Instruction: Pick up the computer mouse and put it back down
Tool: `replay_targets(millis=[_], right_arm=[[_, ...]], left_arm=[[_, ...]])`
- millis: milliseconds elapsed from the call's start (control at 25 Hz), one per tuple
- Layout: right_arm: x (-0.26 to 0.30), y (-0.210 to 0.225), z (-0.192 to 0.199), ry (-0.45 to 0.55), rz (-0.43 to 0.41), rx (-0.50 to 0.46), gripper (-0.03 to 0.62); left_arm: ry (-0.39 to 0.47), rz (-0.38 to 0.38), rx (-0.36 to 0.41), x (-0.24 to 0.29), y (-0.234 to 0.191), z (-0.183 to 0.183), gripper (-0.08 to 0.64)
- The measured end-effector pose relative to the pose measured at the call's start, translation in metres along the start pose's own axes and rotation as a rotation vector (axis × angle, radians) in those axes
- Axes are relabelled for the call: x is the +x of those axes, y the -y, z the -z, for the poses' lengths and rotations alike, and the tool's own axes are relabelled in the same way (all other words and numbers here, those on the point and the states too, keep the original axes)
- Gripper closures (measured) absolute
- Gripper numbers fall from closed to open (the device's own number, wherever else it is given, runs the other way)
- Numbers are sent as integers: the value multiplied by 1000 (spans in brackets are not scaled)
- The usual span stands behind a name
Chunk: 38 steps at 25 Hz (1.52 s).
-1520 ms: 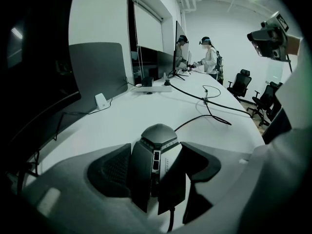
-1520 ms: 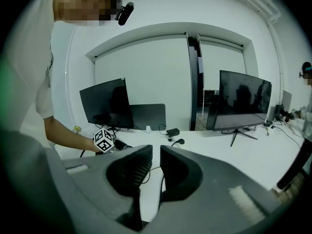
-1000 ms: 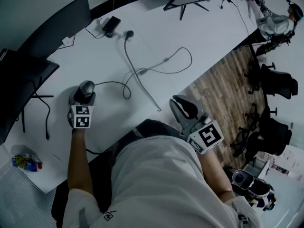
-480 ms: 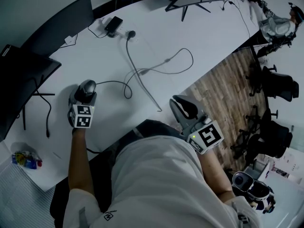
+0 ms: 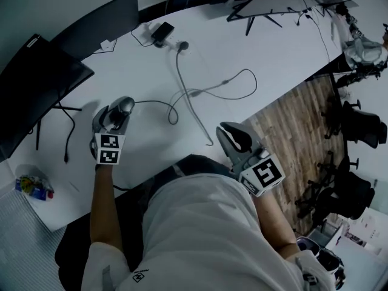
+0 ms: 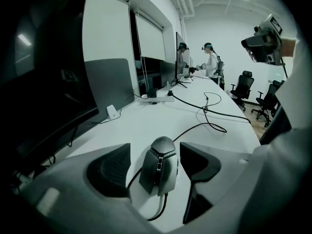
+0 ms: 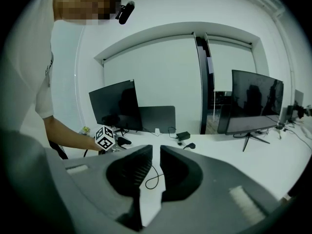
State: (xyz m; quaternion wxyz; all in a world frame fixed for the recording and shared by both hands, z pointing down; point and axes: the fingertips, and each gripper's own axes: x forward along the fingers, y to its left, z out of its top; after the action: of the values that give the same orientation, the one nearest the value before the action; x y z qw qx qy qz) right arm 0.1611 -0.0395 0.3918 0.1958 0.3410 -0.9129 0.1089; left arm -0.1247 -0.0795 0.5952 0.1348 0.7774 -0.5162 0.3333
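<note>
Left tongs (image 6: 155, 147): jaws set wide apart, one on either side of the computer mouse (image 6: 160, 165). The left gripper view shows a slim strip of worktop (image 5: 273, 47) between the left jaw and the mouse shell. The right jaw sits just beside the shell, and I cannot confirm contact there. The mouse sits flat on the white worktop, with its shadow close under it, so I log no firm grip. Its black cable (image 5: 154, 103) leaves the mouse and loops to the right across the surface. From the head view the mouse lies in the near-left part of the worktop, just right of the dark monitor (image 5: 36, 83) on its stand. A thicker grey cable (image 5: 194, 111) runs from the near edge towards the far side, ending close to a small black box (image 5: 162, 30). Right tongs (image 7: 156, 150): jaws drawn almost together, only a narrow slit between the pads, nothing held. In the head view they are off the near-right edge of the worktop, close to my operator's torso and above the wooden floor (image 5: 291, 120). The left tongs and right tongs are well apart. Two people (image 6: 209, 62) stand at the far end of the room.
</note>
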Motion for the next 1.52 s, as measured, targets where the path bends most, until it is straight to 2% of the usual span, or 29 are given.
replay_targets(millis=[320, 720, 1280, 1520], right_arm=[[15, -28, -11, 28, -106, -41, 541], [31, -64, -23, 57, -240, -87, 541], [48, -103, -41, 104, -404, -124, 541], [55, -116, -45, 111, -458, -126, 541]], left_arm=[[79, -75, -32, -54, -3, -20, 245], [173, -173, -87, -120, 1, -37, 365], [250, -304, -174, -199, 10, -52, 527], [284, -330, -207, -226, 21, -59, 549]])
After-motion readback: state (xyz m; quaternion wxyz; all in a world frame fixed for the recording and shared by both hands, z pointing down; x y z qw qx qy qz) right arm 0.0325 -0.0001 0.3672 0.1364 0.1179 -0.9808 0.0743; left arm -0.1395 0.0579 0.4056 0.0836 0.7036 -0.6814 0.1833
